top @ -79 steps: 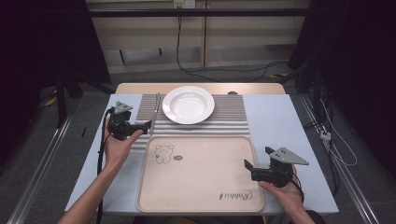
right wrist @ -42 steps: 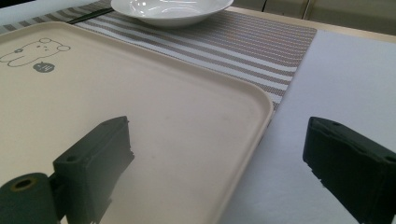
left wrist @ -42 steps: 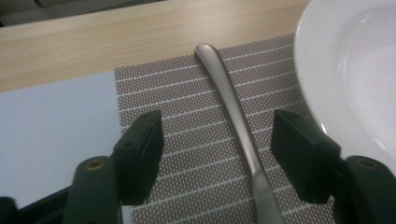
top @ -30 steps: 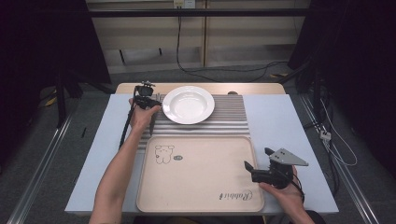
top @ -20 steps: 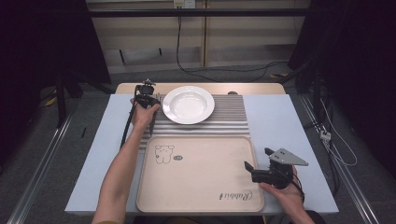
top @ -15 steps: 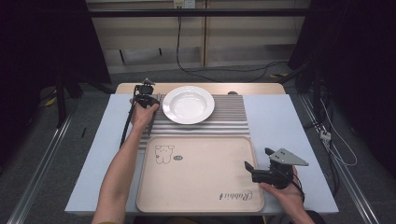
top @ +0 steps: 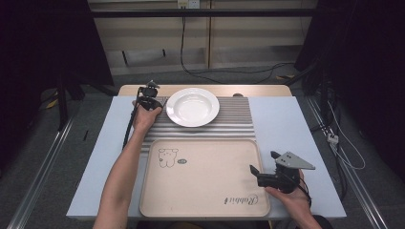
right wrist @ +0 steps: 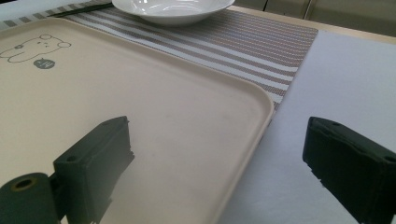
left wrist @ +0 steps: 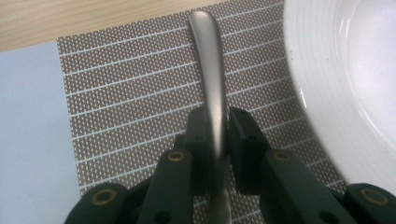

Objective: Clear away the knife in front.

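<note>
Take the beige tray (top: pixel 205 176) as your landmark; it lies nearest you, bare apart from its printed bear. Your right gripper (top: pixel 264 164) hovers over the tray's right-hand rim with its jaws spread wide and nothing between them. In the right gripper view (right wrist: pixel 210 158) one jaw stands above the tray and the other above the pale blue table (right wrist: pixel 355 79). I judge that you are parking it there, ready to steady the tray or take whatever comes over.

Just beyond the tray's far edge lies the striped placemat (top: pixel 229 126), and on it, a little left of the tray's middle line, sits the white plate (top: pixel 192 107), empty.

Past the tray's far left corner, at the left edge of the mat and just beside the plate, is your left gripper (top: pixel 152 97). Its jaws have just been closing, and the left gripper view (left wrist: pixel 215 140) shows them clamped on the metal utensil handle (left wrist: pixel 210 70). The pads press both sides of the handle, which runs lengthwise away between them and lies on the mat. You have taken it partway along rather than at its rounded end, probably so it lifts level without swinging. The working end is hidden behind the jaws, so I cannot tell what kind of utensil it is. The plate's rim is close by on one side; lift straight up to clear it.
</note>
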`<action>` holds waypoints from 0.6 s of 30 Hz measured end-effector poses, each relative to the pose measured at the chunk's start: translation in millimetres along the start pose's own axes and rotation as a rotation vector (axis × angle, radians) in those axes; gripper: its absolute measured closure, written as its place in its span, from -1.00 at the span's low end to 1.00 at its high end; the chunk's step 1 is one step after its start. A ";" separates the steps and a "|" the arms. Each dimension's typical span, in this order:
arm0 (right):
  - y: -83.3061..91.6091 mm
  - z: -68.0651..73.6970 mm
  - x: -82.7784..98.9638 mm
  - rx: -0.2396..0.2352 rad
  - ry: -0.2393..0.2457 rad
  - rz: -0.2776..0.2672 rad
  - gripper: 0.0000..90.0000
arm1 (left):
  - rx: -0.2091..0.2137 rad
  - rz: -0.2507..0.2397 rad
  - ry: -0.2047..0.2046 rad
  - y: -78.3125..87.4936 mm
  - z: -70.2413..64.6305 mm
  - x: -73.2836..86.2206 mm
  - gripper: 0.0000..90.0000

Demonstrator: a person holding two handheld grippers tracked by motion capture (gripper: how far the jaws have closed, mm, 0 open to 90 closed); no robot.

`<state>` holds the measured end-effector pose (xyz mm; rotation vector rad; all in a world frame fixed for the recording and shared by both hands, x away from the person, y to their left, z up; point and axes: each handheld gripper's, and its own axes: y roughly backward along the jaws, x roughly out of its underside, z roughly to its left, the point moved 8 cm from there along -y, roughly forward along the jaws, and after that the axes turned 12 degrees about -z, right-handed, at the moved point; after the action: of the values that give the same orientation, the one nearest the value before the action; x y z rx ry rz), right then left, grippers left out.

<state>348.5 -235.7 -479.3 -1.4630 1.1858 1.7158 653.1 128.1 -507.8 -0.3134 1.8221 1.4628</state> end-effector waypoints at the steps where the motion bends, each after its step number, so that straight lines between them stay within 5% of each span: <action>1: 0.2 0.2 0.1 0.000 -0.001 0.001 -0.81 | 0.000 0.000 0.000 0.0 0.0 0.0 0.75; 8: 0.1 0.2 0.1 -0.002 0.000 0.001 -0.81 | -0.007 0.025 -0.013 0.4 -1.2 -0.5 0.77; 10: -0.2 0.4 0.3 -0.003 0.000 0.002 -0.81 | -0.018 0.031 -0.051 0.8 -2.8 -0.8 0.77; 18: -0.3 0.4 0.3 -0.001 0.002 0.002 -0.81 | -0.015 0.036 -0.045 3.4 -0.1 0.7 0.77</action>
<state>348.6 -235.3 -479.6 -1.4646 1.1877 1.7169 650.5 129.2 -505.8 -0.2548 1.7895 1.4974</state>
